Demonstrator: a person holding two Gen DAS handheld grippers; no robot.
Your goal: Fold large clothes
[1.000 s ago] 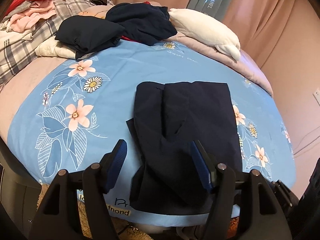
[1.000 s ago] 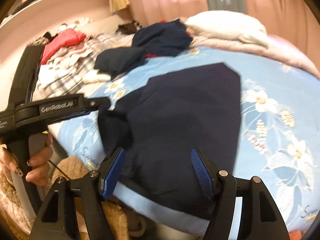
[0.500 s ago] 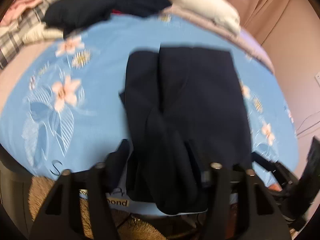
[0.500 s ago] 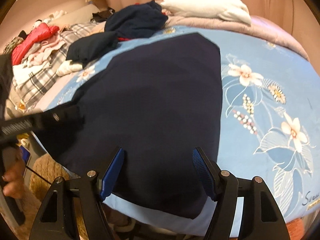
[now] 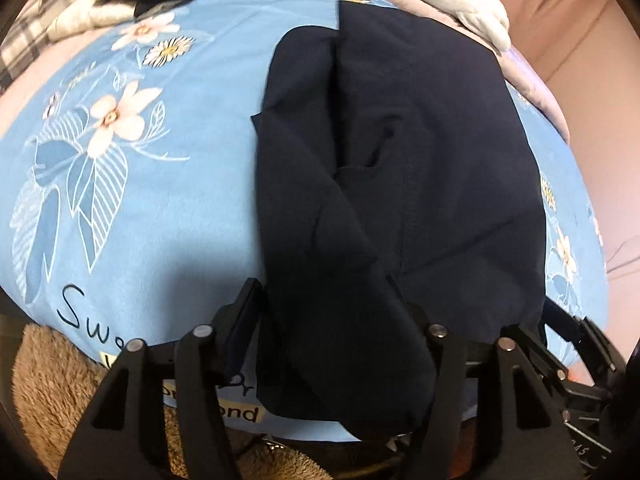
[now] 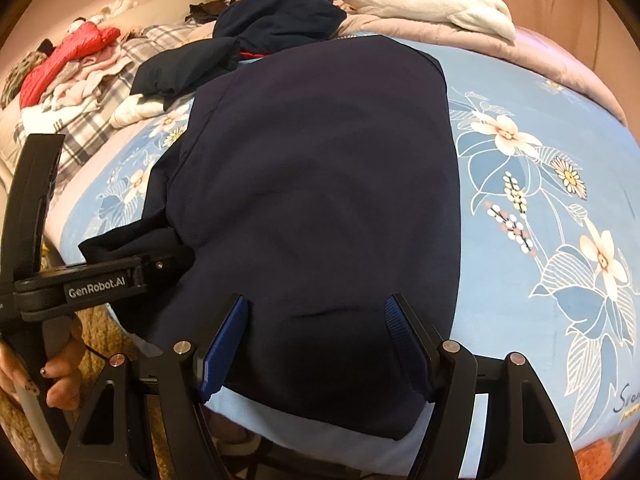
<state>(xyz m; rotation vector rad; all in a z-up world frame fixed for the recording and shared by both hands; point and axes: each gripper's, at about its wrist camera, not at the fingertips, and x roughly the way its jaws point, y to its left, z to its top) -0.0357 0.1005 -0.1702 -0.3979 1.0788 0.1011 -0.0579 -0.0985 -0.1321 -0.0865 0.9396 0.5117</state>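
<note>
A large dark navy garment [image 5: 400,168] lies folded lengthwise on the blue floral bedspread [image 5: 160,184]; it also shows in the right wrist view [image 6: 320,184]. Its near end hangs over the bed's front edge. My left gripper [image 5: 324,320] is open, its fingers either side of the garment's near left fold, low at the bed edge. My right gripper [image 6: 316,332] is open, its blue pads astride the garment's near right hem. The left gripper's body [image 6: 80,284] shows at the left of the right wrist view, beside the garment's left corner.
A heap of dark clothes [image 6: 276,16] and a white pillow [image 6: 424,0] lie at the bed's far side. Red, pink and plaid clothes [image 6: 76,76] are piled far left. A brown fluffy rug [image 5: 48,392] lies below the bed edge.
Both grippers have moved forward and down to the garment's near end at the bed edge. Both stay open. The garment has not visibly moved.
</note>
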